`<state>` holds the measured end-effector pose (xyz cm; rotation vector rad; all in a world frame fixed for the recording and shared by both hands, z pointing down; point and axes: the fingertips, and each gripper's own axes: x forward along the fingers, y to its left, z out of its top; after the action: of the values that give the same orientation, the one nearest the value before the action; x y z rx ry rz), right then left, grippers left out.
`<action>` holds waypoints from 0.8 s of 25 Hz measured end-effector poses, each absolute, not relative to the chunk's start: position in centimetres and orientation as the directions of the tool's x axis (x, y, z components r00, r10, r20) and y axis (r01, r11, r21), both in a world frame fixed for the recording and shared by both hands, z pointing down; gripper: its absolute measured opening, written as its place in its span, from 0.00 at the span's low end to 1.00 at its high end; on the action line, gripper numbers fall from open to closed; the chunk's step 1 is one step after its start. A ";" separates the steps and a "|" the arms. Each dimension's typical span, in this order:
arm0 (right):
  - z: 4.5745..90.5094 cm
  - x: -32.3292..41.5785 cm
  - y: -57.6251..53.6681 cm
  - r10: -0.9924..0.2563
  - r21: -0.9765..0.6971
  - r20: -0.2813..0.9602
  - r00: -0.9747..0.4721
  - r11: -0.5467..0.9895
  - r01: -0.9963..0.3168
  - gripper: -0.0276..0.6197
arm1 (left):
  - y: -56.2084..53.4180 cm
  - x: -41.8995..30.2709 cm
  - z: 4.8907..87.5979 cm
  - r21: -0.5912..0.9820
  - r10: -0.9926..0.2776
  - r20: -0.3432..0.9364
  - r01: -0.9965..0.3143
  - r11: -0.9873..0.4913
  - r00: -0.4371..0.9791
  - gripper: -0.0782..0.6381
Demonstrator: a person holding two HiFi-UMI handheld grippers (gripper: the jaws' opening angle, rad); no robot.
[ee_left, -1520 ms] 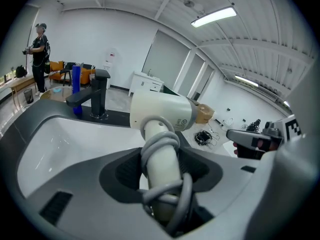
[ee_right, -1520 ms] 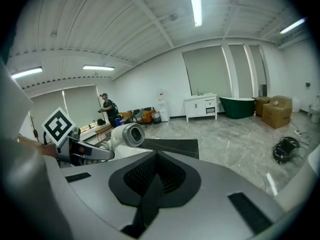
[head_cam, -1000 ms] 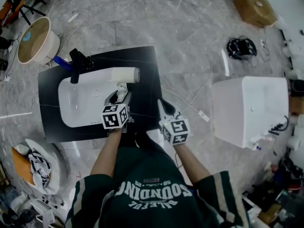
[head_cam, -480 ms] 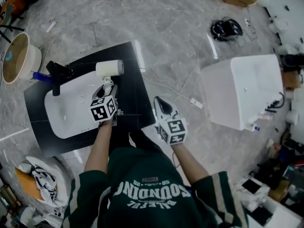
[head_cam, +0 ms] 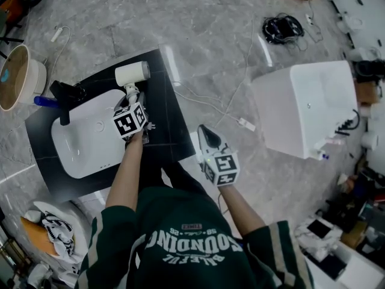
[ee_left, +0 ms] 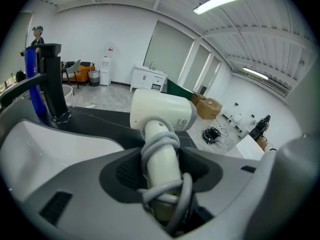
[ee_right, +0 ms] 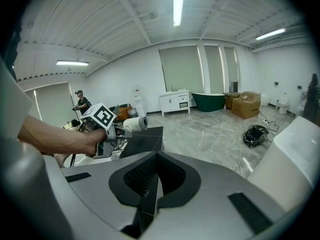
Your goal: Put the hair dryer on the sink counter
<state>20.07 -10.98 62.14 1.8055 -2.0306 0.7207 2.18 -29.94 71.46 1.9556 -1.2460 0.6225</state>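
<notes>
The white hair dryer (head_cam: pixel 132 74) hangs over the far part of the black sink counter (head_cam: pixel 163 104), just beyond the white basin (head_cam: pixel 81 140). My left gripper (head_cam: pixel 130 100) is shut on its handle, which has the grey cord wound round it. In the left gripper view the dryer (ee_left: pixel 162 113) stands upright between the jaws of the left gripper (ee_left: pixel 162 176), barrel pointing sideways. A black faucet (ee_left: pixel 52 84) rises at the basin's far left. My right gripper (head_cam: pixel 206 135) is shut and empty, off the counter's right side. The right gripper view shows its closed jaws (ee_right: pixel 152 184).
A white box-shaped tub (head_cam: pixel 307 113) stands on the floor to the right. A coil of black cable (head_cam: pixel 283 27) and a white cord (head_cam: pixel 240 122) lie on the grey floor. A round basket (head_cam: pixel 18 77) sits left of the counter.
The left gripper has carried the hair dryer away from me, from above the basin's right rim toward the counter's far edge. The right gripper has stayed about where it was.
</notes>
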 end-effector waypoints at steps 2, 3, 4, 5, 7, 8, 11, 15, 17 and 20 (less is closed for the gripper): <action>62.0 20.1 -11.0 -0.817 -0.153 0.559 -0.139 0.064 -0.986 0.04 | -30.8 2.3 71.9 0.318 -0.557 0.723 -0.913 -0.256 0.408 0.42; 62.0 20.2 -11.0 -0.813 -0.151 0.566 -0.135 0.058 -0.987 0.04 | -31.3 2.4 72.1 0.319 -0.556 0.725 -0.914 -0.252 0.406 0.42; 62.0 20.3 -10.9 -0.809 -0.149 0.573 -0.131 0.055 -0.987 0.04 | -31.7 2.5 72.3 0.319 -0.554 0.728 -0.915 -0.249 0.404 0.42; 62.2 20.3 -10.8 -0.806 -0.150 0.577 -0.132 0.054 -0.987 0.04 | -32.1 2.5 72.4 0.316 -0.552 0.732 -0.917 -0.244 0.399 0.42; 62.9 20.4 -10.3 -0.796 -0.150 0.590 -0.134 0.054 -0.987 0.04 | -32.7 2.1 72.5 0.303 -0.550 0.745 -0.926 -0.226 0.378 0.42; 63.1 20.5 -10.1 -0.792 -0.149 0.596 -0.132 0.053 -0.987 0.04 | -32.9 1.9 72.7 0.297 -0.548 0.751 -0.930 -0.215 0.367 0.42; 63.4 20.8 -10.0 -0.785 -0.147 0.606 -0.128 0.048 -0.988 0.04 | -33.3 1.9 73.5 0.290 -0.539 0.766 -0.936 -0.198 0.351 0.42; 63.0 21.0 -10.3 -0.796 -0.155 0.592 -0.128 0.044 -0.987 0.04 | -33.6 2.1 73.9 0.283 -0.539 0.774 -0.943 -0.174 0.331 0.42; 62.7 21.1 -10.5 -0.800 -0.156 0.586 -0.128 0.044 -0.987 0.04 | -33.8 2.2 73.9 0.273 -0.542 0.778 -0.948 -0.163 0.317 0.42; 62.7 21.2 -10.4 -0.799 -0.156 0.588 -0.127 0.042 -0.987 0.04 | -33.9 2.5 74.1 0.261 -0.546 0.784 -0.955 -0.141 0.294 0.42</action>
<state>21.19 -10.43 62.74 1.8072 -1.9856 0.7650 2.46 -33.92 74.09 1.8013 -1.3532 0.6782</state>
